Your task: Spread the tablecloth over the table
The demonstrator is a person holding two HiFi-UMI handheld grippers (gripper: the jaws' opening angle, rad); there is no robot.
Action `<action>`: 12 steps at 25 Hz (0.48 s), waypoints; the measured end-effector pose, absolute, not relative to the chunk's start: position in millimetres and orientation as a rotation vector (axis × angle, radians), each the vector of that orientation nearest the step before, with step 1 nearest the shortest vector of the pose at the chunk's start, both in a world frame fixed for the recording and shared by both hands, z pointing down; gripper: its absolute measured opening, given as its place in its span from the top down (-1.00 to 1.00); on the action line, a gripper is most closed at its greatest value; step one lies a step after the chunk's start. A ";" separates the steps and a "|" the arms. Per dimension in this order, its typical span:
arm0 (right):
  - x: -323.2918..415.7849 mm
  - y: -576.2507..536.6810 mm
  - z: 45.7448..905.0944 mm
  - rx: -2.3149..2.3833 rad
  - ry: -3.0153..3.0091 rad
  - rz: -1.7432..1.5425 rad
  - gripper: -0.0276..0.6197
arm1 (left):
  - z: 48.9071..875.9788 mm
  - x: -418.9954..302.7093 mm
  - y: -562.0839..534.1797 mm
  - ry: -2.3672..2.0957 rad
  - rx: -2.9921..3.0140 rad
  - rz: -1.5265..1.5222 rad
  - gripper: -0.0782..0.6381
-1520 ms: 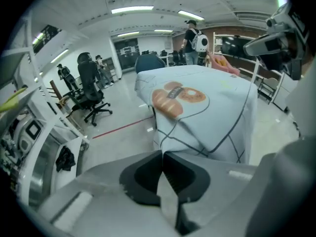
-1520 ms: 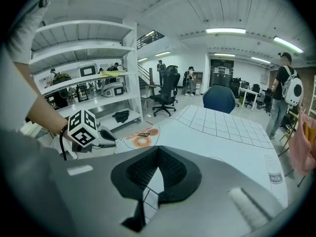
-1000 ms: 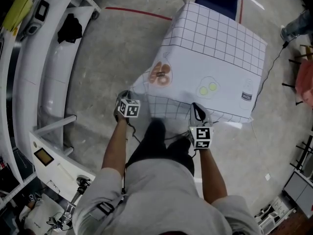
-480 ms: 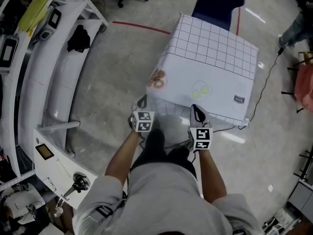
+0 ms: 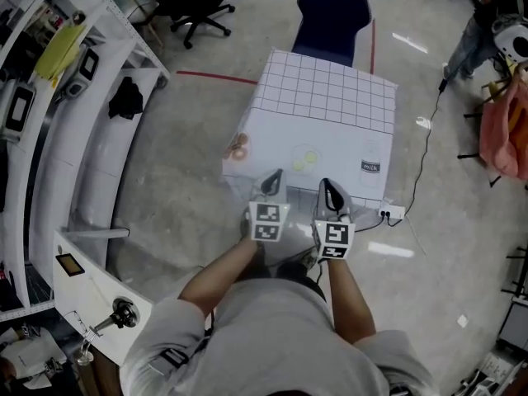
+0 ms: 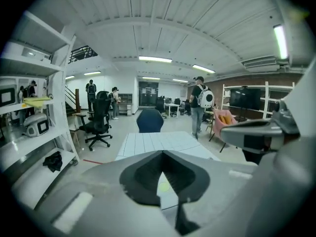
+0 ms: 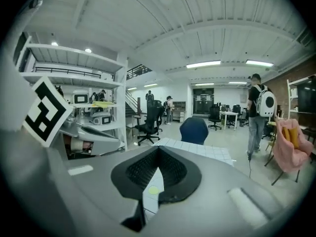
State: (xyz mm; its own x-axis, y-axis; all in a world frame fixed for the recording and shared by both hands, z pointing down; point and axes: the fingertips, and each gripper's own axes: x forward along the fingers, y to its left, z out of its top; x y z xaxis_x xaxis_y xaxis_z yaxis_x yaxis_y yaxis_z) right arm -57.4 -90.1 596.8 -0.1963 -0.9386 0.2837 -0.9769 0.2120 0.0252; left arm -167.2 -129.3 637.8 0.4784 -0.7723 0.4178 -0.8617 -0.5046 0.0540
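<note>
The white tablecloth with a black grid and printed food pictures covers the table, its near side hanging down. It also shows beyond the jaws as the tablecloth in the left gripper view and the tablecloth in the right gripper view. My left gripper and right gripper are held side by side in the air, just short of the cloth's near side and apart from it. Both stand shut, left gripper and right gripper, with nothing between the jaws.
White shelving runs along the left. A blue chair stands behind the table and a black office chair farther left. A power strip with cable lies on the floor at the right. A person stands at the upper right.
Both grippers have come up off the cloth's near edge. The left one swung right, up beside the right one. The table now looks smaller and farther away.
</note>
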 end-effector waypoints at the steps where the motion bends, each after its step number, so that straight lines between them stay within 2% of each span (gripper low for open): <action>1: -49.3 -84.0 588.6 1.846 -2.249 0.221 0.90 | 628.4 -159.5 -127.5 -1.404 2.481 0.490 0.73; 12: 7.3 -23.8 510.3 1.962 -2.311 0.017 0.90 | 548.4 -76.3 -66.2 -1.435 2.632 0.285 0.73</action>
State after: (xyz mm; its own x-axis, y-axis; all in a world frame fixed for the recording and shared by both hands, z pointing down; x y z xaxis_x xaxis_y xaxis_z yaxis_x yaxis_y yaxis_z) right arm 7.3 -23.8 510.3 -0.1584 -0.9832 0.0908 -0.9844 0.1644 0.0627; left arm -76.3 -66.2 548.4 0.5296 -0.8173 0.2269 -0.8420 -0.5390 0.0236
